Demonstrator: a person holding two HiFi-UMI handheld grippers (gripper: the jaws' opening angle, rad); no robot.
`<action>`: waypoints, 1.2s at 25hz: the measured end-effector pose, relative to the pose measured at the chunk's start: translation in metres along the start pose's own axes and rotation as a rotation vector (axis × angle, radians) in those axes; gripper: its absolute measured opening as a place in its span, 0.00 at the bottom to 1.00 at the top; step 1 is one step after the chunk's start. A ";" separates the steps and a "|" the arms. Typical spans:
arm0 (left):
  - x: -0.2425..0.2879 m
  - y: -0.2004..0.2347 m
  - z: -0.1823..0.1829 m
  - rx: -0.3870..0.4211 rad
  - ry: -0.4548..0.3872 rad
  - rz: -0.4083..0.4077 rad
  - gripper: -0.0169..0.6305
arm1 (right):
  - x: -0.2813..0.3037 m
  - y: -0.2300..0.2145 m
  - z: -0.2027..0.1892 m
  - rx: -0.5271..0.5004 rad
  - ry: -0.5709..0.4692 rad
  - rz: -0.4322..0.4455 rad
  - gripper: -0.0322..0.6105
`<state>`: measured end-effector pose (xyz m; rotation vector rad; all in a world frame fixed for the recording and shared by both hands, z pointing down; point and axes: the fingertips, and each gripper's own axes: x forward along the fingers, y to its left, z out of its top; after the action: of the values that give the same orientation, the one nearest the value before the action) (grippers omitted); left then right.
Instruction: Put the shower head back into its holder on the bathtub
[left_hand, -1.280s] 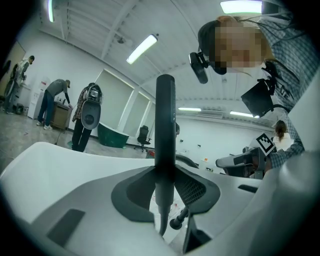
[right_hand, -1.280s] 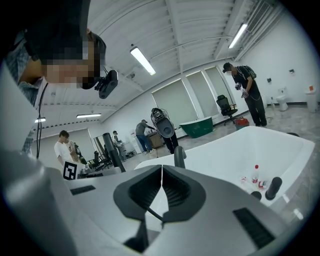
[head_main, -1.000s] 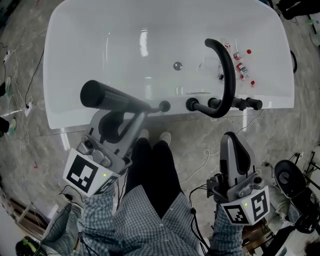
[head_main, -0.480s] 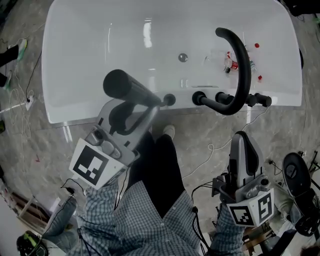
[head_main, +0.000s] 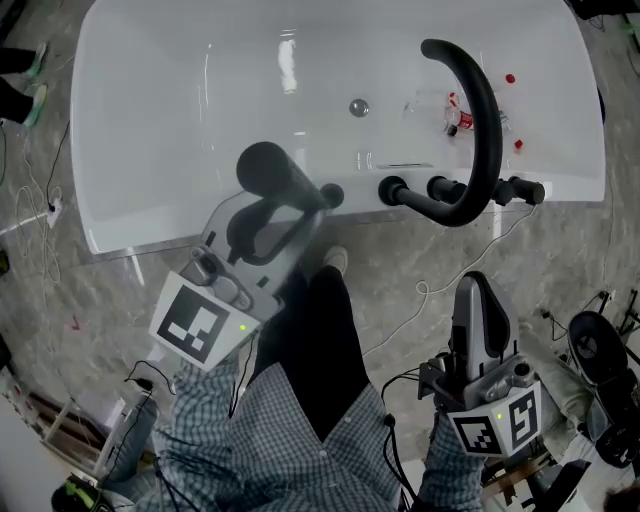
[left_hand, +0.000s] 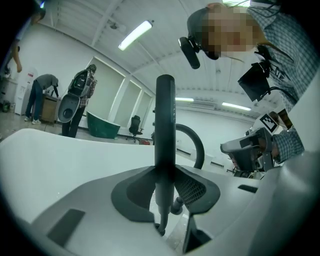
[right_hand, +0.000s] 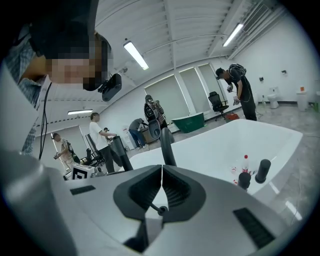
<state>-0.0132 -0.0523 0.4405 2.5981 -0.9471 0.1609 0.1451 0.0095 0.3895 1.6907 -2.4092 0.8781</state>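
Observation:
My left gripper (head_main: 283, 218) is shut on the black shower head (head_main: 272, 172), a thick wand that tilts up towards the camera. Its lower end meets the round black holder (head_main: 331, 196) on the tub's near rim; how deep it sits is hidden. In the left gripper view the shower head (left_hand: 164, 125) stands upright between the left gripper's (left_hand: 165, 186) jaws, its thin lower end pointing down past them. My right gripper (head_main: 482, 300) hangs shut and empty over the floor, short of the tub. Its jaws meet in the right gripper view (right_hand: 161, 184).
The white bathtub (head_main: 150, 120) fills the top of the head view. A black arched spout (head_main: 484, 110) and black knobs (head_main: 437, 187) stand on the near rim, right of the holder. Small red-capped bottles (head_main: 458, 118) lie in the tub near the drain (head_main: 358, 107). Cables cross the floor (head_main: 420, 300). People stand far behind.
My left gripper has moved right and towards the tub, and the shower head has swung more upright, its lower end closing on the holder. The right gripper has stayed shut and about where it was.

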 end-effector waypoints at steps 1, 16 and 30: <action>0.002 0.001 -0.003 0.004 -0.001 -0.001 0.22 | 0.000 -0.002 -0.002 0.003 0.002 -0.003 0.08; 0.030 0.010 -0.057 -0.011 0.037 0.013 0.22 | -0.002 -0.022 -0.028 0.037 0.032 -0.018 0.08; 0.052 0.007 -0.100 0.128 0.118 0.017 0.22 | 0.000 -0.039 -0.041 0.062 0.046 -0.016 0.08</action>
<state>0.0242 -0.0499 0.5472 2.6628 -0.9453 0.3876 0.1690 0.0202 0.4398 1.6879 -2.3597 0.9886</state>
